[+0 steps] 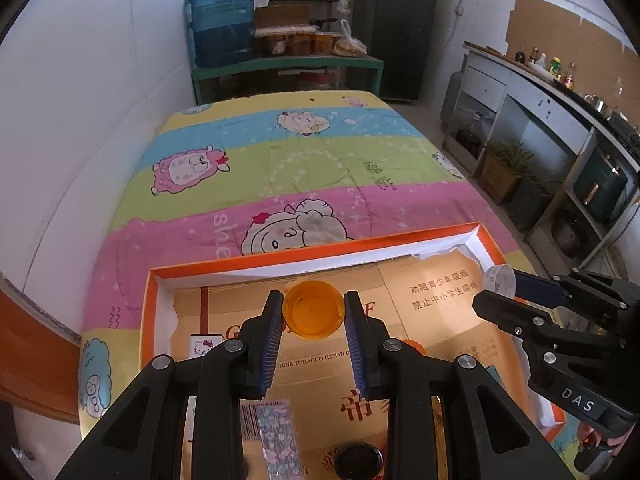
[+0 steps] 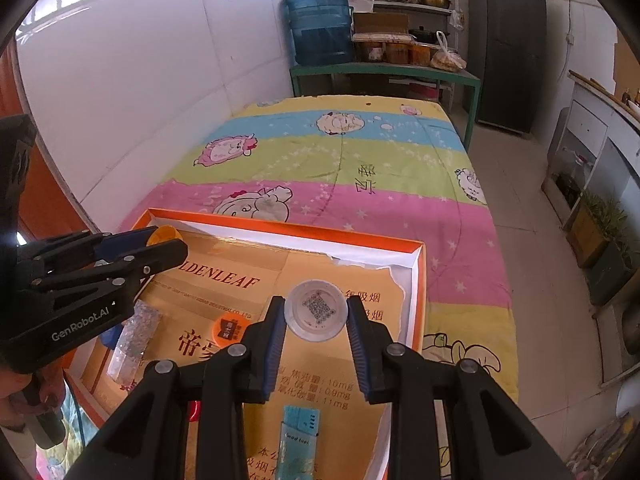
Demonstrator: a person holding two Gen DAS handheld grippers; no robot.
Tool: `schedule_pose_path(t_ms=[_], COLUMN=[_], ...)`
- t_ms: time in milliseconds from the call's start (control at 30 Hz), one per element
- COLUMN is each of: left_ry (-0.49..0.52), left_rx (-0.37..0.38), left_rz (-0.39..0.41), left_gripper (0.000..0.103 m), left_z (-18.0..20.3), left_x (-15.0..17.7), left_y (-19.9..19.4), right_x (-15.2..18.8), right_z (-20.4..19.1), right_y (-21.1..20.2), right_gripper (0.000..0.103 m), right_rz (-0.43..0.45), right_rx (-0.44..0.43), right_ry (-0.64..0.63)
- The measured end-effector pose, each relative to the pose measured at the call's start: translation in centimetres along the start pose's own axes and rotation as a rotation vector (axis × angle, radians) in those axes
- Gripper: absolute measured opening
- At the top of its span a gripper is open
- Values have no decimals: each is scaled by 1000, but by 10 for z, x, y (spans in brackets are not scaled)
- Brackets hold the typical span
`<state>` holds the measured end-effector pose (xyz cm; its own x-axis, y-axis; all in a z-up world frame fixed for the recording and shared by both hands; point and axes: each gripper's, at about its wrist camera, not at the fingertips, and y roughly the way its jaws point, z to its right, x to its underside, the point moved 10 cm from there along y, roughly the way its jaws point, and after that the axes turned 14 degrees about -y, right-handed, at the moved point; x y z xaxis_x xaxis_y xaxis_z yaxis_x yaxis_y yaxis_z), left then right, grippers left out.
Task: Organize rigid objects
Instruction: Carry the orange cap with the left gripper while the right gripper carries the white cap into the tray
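Note:
My left gripper (image 1: 314,314) is shut on an orange bottle cap (image 1: 313,309), held over the orange-rimmed box (image 1: 256,261); the cap also shows in the right wrist view (image 2: 165,234). My right gripper (image 2: 316,318) is shut on a clear white cap (image 2: 316,310) with a QR code inside, held over the box's right part (image 2: 418,276); the cap shows in the left wrist view (image 1: 499,277). In the box lie a glittery flat piece (image 2: 134,342), an orange lid (image 2: 228,330), a black lid (image 1: 358,460) and a blue packet (image 2: 299,438).
The box sits at the near end of a bed with a striped cartoon-sheep cover (image 1: 304,160). A white wall (image 1: 80,120) runs along the left. A green stand with a water jug (image 1: 222,24) is beyond the bed. Counters (image 1: 560,112) line the right.

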<state>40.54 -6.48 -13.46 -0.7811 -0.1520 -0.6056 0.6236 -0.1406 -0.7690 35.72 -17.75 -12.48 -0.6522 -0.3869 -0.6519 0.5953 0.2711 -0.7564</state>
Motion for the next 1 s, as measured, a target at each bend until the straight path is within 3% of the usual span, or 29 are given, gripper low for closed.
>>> schedule_pose_path(t_ms=[300,1000], left_ry=[-48,-46], left_rx=[-1,-49], left_rz=[-52,-150], left_gripper=[31,31], left_z=[-4,-12], left_x=[-3,11], left_y=[17,48], right_x=[-3,14], right_z=[3,2], right_y=[12,44], right_gripper=[31,31], right_rz=[-27,-128], right_rx=[-19,-15], right_ry=[17,6])
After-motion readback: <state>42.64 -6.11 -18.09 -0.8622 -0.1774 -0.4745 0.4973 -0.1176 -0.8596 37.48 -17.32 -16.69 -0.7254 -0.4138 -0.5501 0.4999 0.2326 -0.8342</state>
